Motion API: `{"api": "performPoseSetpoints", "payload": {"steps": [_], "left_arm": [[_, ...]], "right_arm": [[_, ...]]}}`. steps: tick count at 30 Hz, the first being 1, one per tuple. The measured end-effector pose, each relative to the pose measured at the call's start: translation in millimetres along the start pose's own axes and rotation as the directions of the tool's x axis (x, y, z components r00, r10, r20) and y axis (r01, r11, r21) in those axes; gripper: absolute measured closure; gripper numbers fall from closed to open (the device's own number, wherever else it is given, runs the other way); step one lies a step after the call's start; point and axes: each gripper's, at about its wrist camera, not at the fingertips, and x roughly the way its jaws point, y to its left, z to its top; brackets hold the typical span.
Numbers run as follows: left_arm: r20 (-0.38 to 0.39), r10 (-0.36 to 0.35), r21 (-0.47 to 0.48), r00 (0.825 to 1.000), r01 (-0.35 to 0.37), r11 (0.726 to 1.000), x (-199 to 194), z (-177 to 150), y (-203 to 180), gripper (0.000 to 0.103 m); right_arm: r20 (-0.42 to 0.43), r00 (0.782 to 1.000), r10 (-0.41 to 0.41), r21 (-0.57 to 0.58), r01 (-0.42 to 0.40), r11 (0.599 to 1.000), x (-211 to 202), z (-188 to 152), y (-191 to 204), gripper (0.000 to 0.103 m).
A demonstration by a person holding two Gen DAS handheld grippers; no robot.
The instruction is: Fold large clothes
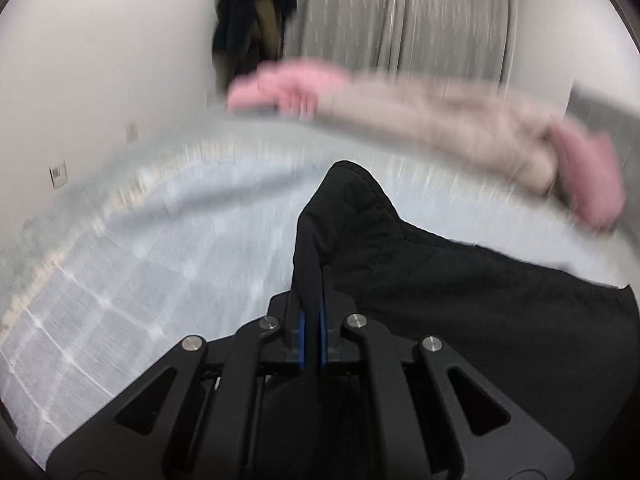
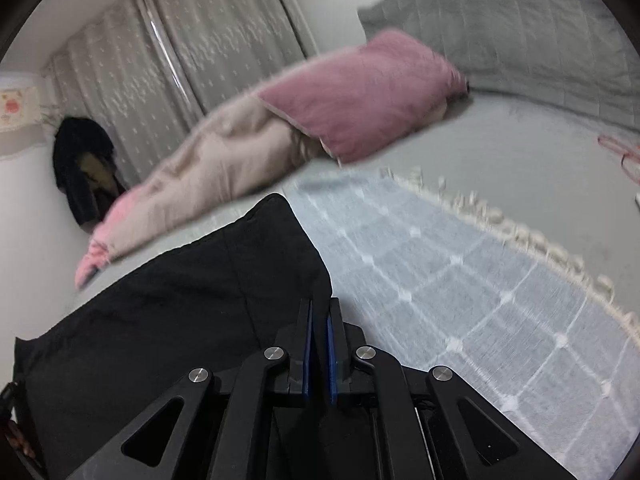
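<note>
**Fold barely begun, both corners gripped**

Evidently, the left hand-held gripper [image 1: 311, 280] is pinching one corner of the black garment [image 1: 460, 300] over the bed [image 1: 140, 248]; the right hand-held gripper [image 2: 320, 312] is clamping another. No completed fold is showing yet.

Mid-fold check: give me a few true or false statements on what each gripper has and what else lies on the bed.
1. Both grippers are shut on the black garment. True: the left gripper and the right gripper each pinch an edge.
2. The garment lies on a bare wooden table. False: it lies on a pale blue checked blanket.
3. A pink pillow lies beyond the garment. True.
4. The curtains are drawn wide open. False: they hang almost closed.
</note>
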Motion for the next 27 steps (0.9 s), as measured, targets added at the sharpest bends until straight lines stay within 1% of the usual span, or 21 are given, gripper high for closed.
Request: {"api": "performPoseSetpoints", "payload": {"steps": [1, 2, 3, 4, 5, 6, 7, 8, 9, 10, 11, 12, 13, 14, 15, 18, 20, 22, 24, 25, 27], "left_arm": [[-0.097, 0.012, -0.014, 0.995, -0.013, 1.0, 21.7, -4.0, 2.5, 0.093], [-0.154, 0.02, -0.036, 0.988, -0.026, 0.999, 33.4, -4.3, 7.4, 0.091], [-0.172, 0.026, -0.062, 0.985, -0.037, 0.997, 36.2, -2.4, 13.8, 0.085], [-0.172, 0.036, -0.082, 0.984, -0.051, 0.995, 33.8, -0.9, 17.9, 0.082], [-0.165, 0.051, -0.095, 0.985, -0.068, 0.993, 29.1, 2.4, 22.7, 0.077], [-0.149, 0.061, -0.102, 0.987, -0.077, 0.992, 21.6, 4.7, 25.9, 0.068], [-0.133, 0.071, -0.1, 0.989, -0.085, 0.991, 13.6, 5.7, 27.3, 0.062], [-0.117, 0.081, -0.087, 0.99, -0.091, 0.992, 4.6, 5.6, 26.6, 0.051], [-0.109, 0.087, -0.065, 0.99, -0.094, 0.993, -4.3, 4.3, 23.6, 0.037], [-0.11, 0.088, -0.046, 0.99, -0.093, 0.995, -9.1, 2.0, 22.1, 0.032], [-0.116, 0.076, -0.014, 0.99, -0.078, 0.997, -19.8, -2.0, 15.2, 0.028], [-0.119, 0.059, 0.002, 0.991, -0.06, 0.998, -27.3, -6.7, 9.0, 0.027], [-0.128, 0.031, 0.022, 0.991, -0.028, 0.999, -38.5, -12.4, -0.9, 0.026], [-0.135, 0.012, 0.034, 0.991, -0.008, 0.999, -45.3, -16.4, -6.4, 0.024], [-0.144, -0.019, 0.053, 0.989, 0.027, 0.998, -55.0, -22.0, -17.9, 0.022], [-0.158, -0.121, 0.112, 0.98, 0.14, 0.984, -84.0, -40.5, -52.7, 0.02], [-0.172, -0.164, 0.162, 0.971, 0.192, 0.968, -97.3, -53.4, -71.9, 0.019], [-0.191, -0.174, 0.21, 0.966, 0.214, 0.954, -103.0, -63.5, -86.1, 0.017], [-0.221, -0.154, 0.258, 0.963, 0.21, 0.943, -103.0, -79.0, -94.7, 0.016], [-0.231, -0.141, 0.265, 0.963, 0.201, 0.943, -103.5, -84.0, -96.2, 0.016], [-0.265, -0.114, 0.261, 0.958, 0.185, 0.948, -99.2, -97.3, -90.2, 0.016]], "right_arm": [[-0.055, 0.998, -0.006, 0.037, 0.008, 0.999, 18.2, -5.1, -8.6, 0.096], [-0.084, 0.996, -0.003, 0.069, 0.009, 0.998, 26.2, -5.7, -15.1, 0.095], [-0.091, 0.996, 0.008, 0.107, 0.002, 0.994, 27.9, -4.5, -22.4, 0.094], [-0.075, 0.997, 0.012, 0.138, -0.001, 0.99, 23.5, -1.7, -28.4, 0.093], [-0.064, 0.998, 0.005, 0.148, 0.005, 0.989, 19.2, 0.0, -31.4, 0.088], [-0.058, 0.998, -0.008, 0.149, 0.017, 0.989, 15.1, 1.2, -32.2, 0.083], [-0.051, 0.998, -0.029, 0.141, 0.036, 0.989, 9.8, 1.8, -31.9, 0.083], [-0.046, 0.998, -0.04, 0.133, 0.046, 0.99, 6.1, 1.7, -31.1, 0.082], [-0.04, 0.998, -0.051, 0.121, 0.056, 0.991, 1.1, 0.8, -28.9, 0.081], [-0.033, 0.998, -0.056, 0.108, 0.059, 0.992, -6.0, 0.8, -24.9, 0.079], [-0.028, 0.998, -0.049, 0.098, 0.051, 0.994, -12.3, 1.6, -21.9, 0.075], [-0.019, 0.999, -0.033, 0.085, 0.035, 0.996, -21.3, 1.2, -14.9, 0.068], [-0.012, 1.0, -0.021, 0.072, 0.022, 0.997, -31.5, -1.2, -6.0, 0.063], [-0.006, 1.0, -0.013, 0.06, 0.013, 0.998, -39.2, -3.7, 3.0, 0.054], [-0.002, 1.0, 0.002, 0.035, -0.002, 0.999, -48.6, -6.9, 14.2, 0.048], [-0.015, 0.999, 0.043, -0.092, -0.045, 0.995, -74.0, -25.5, 55.5, 0.037], [-0.025, 0.998, 0.066, -0.189, -0.069, 0.979, -90.1, -45.2, 82.1, 0.033], [-0.05, 0.996, 0.076, -0.298, -0.087, 0.95, -100.4, -66.7, 103.0, 0.03], [-0.058, 0.996, 0.068, -0.383, -0.085, 0.92, -106.8, -85.9, 113.7, 0.03], [-0.062, 0.997, 0.053, -0.415, -0.074, 0.907, -106.8, -94.9, 115.7, 0.03], [-0.081, 0.997, 0.019, -0.439, -0.053, 0.897, -102.8, -107.8, 111.4, 0.029]]}}
